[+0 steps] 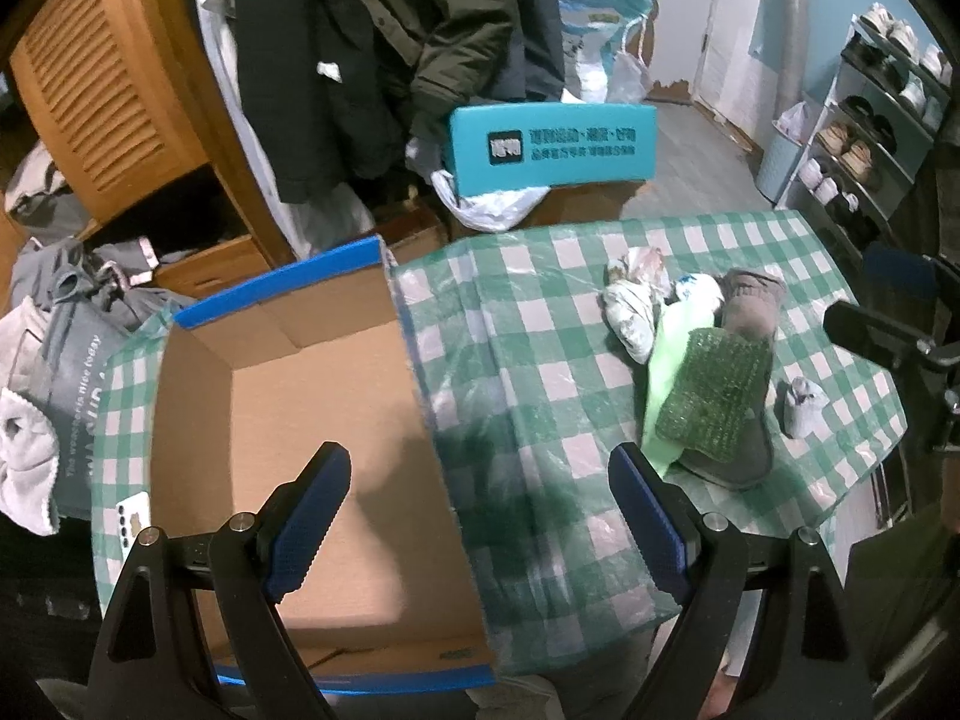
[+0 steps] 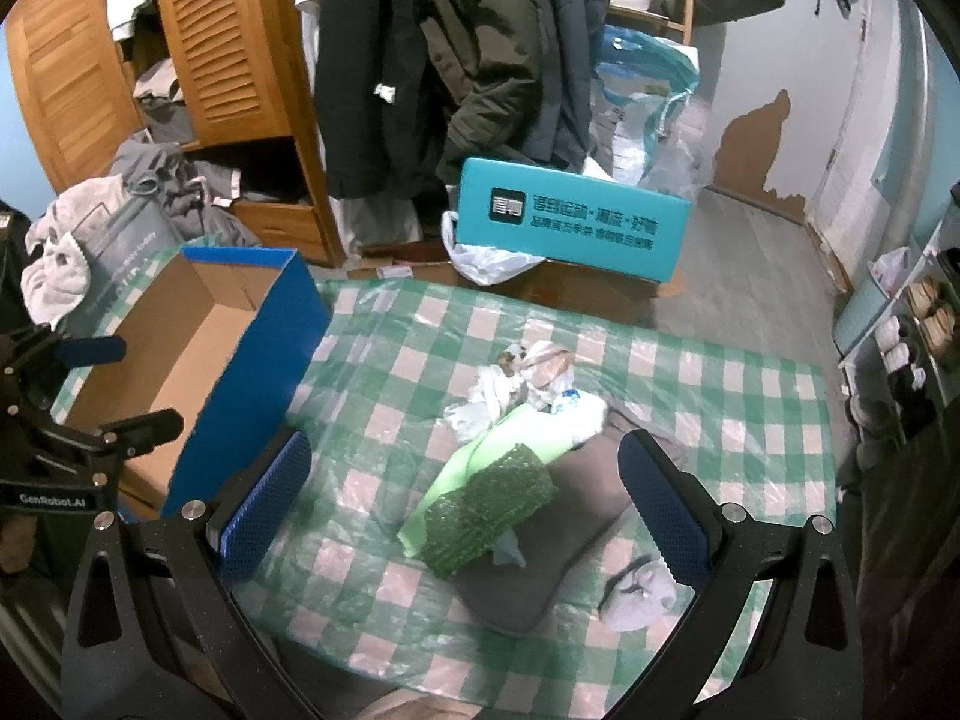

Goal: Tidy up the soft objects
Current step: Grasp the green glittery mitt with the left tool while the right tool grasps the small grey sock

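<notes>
Both grippers, left (image 1: 480, 516) and right (image 2: 465, 501), hung spread and empty, soft pile topped by green bubble-wrap roll (image 2: 489, 516) waiting beside the open blue-edged cardboard box (image 1: 288, 408), seemingly its destination.

The green bubble wrap (image 2: 489, 507) covers part of the grey cloth (image 2: 543, 564) and the pale green sheet (image 2: 474, 462). Print on the teal box (image 2: 570, 219) stays unreadable (too blurred). The cardboard box (image 1: 312, 420) has its near wall hidden behind the jaws.
</notes>
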The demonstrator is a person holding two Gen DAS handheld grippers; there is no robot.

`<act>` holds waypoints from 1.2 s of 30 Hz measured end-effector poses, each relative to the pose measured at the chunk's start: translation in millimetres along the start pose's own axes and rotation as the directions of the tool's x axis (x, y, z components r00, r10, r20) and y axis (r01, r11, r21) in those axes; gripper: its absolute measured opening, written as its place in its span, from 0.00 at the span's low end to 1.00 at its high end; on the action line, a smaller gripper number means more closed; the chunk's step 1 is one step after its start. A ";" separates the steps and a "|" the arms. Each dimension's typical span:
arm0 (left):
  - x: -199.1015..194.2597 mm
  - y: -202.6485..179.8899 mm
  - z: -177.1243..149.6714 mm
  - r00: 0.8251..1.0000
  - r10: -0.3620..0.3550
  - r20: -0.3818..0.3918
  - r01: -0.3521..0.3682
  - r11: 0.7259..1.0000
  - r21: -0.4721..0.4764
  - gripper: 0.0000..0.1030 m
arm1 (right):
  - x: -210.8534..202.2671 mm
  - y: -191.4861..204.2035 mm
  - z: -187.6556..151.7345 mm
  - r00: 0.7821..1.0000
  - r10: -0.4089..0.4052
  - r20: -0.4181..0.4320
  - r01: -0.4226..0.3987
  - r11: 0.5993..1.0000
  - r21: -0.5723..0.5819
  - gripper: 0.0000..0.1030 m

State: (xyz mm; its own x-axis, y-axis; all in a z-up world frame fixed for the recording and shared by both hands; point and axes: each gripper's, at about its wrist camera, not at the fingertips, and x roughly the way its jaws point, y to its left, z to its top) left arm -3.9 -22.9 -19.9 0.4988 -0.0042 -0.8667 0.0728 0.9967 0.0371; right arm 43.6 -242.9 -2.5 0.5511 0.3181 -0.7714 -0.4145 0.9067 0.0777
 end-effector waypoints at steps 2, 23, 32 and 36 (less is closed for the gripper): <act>4.1 -3.4 1.5 1.000 -0.013 -0.015 0.013 1.000 0.002 0.86 | -0.5 -7.3 -3.0 1.000 -0.009 0.001 0.009 1.000 0.011 0.98; 43.8 -81.2 22.4 0.987 -0.093 -0.133 0.109 0.987 0.120 0.86 | 2.9 -100.0 -38.3 0.987 -0.128 -0.096 0.144 0.972 0.184 0.98; 72.3 -116.6 24.7 0.979 -0.084 -0.184 0.115 0.979 0.170 0.86 | 18.4 -128.7 -62.4 0.975 -0.144 -0.167 0.179 0.958 0.225 0.98; 85.0 -129.3 23.2 0.973 -0.086 -0.212 0.126 0.975 0.183 0.86 | 27.8 -137.1 -73.3 0.969 -0.138 -0.207 0.188 0.951 0.245 0.98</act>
State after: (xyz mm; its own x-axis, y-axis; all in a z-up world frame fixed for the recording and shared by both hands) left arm 49.2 -154.0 -86.9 0.2960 -0.0729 -0.9524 0.2919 0.9563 0.0175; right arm 62.7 -378.7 -80.9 0.4408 0.1261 -0.8887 -0.1132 0.9900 0.0843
